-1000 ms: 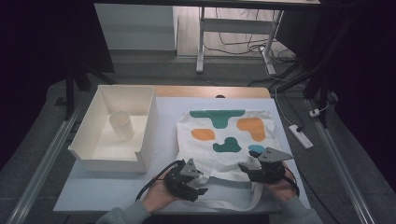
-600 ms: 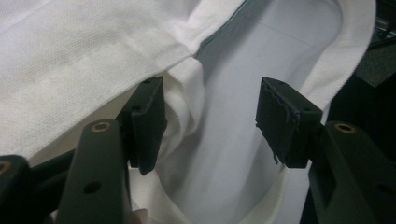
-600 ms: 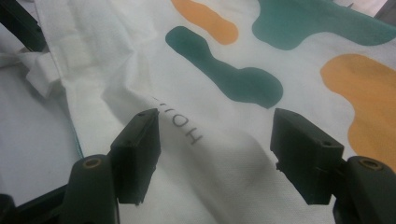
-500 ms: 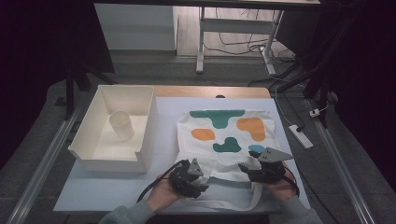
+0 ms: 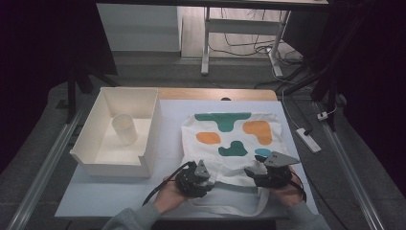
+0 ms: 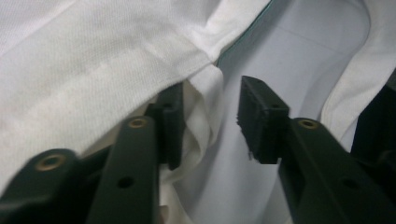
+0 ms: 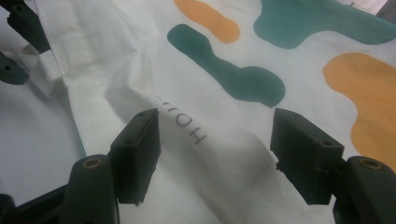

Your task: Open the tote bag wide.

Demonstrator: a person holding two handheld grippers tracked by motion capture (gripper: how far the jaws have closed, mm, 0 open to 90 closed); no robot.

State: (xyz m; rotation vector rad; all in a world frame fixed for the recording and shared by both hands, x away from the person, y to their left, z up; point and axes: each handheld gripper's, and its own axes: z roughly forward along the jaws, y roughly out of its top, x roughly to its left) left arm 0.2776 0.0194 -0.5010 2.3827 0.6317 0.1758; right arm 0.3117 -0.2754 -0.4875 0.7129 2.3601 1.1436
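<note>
While both jaws stand apart over the tote bag (image 5: 230,139), the white table (image 5: 110,199) sits amid darkness.

High view looks down from above; both close tool cameras share the tote bag (image 5: 230,143).

Faint upside-down lettering on tote bag (image 7: 219,154)
</note>
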